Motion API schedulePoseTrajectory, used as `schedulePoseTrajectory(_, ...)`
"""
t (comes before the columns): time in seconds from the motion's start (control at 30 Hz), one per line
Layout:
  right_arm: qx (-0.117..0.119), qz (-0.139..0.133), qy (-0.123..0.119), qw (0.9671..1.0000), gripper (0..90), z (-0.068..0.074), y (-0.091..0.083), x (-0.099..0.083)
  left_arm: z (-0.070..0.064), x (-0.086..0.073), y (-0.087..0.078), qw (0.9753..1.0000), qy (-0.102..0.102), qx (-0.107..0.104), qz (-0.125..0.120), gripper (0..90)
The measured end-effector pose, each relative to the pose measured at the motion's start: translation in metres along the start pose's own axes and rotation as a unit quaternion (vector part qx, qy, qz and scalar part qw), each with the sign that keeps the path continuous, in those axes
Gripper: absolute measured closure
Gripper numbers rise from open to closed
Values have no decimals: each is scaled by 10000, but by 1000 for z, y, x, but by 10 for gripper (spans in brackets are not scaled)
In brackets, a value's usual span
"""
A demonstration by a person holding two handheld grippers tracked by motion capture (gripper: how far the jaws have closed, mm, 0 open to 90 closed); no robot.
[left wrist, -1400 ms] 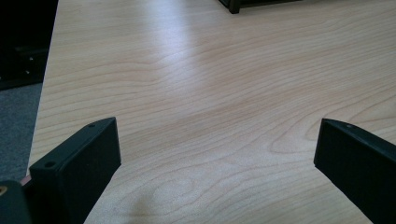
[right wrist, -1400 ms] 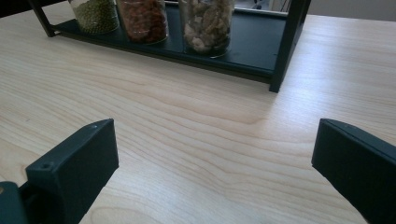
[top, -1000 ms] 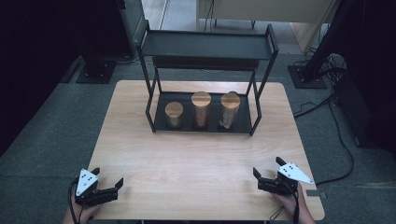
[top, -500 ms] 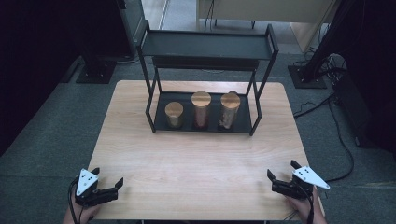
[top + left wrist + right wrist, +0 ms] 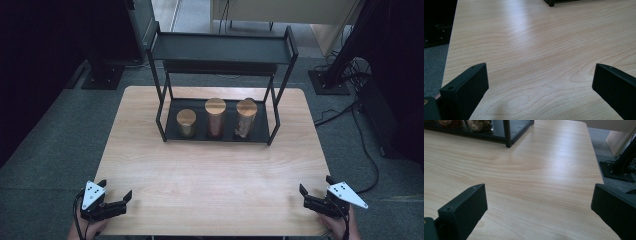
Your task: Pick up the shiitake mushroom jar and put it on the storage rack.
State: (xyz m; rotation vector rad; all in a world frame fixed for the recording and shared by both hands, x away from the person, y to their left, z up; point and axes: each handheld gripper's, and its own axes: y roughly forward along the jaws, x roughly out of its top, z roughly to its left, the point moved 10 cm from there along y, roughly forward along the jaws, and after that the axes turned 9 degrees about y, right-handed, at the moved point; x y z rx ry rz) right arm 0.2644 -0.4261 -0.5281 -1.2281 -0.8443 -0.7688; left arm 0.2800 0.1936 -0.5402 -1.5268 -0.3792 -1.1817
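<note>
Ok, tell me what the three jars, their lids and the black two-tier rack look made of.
The three clear round jars look like glass or clear plastic, since their contents show through; which one, I cannot tell. Their flat tan lids look like matte wood or bamboo, going by the colour. The black two-tier rack looks like matte painted metal: thin straight bars and flat shelves with little shine.

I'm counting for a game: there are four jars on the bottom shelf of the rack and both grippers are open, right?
Not quite. The high view shows three jars on the bottom shelf of the rack, not four. The left gripper and right gripper are open.
</note>
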Motion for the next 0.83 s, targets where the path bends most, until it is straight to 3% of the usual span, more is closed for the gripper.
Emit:
schedulePoseTrajectory(0.57,-431,112,-138,9989,3,-31,-19,-10,0,0,0,10000,17,59,26,6)
schedulePoseTrajectory(0.67,-465,65,-73,9989,4,-34,-21,-10,0,0,1,10000,40,77,40,7)
schedulePoseTrajectory(0.83,-480,113,-227,9985,4,-30,-19,-11,-1,-1,1,9999,60,66,78,7)
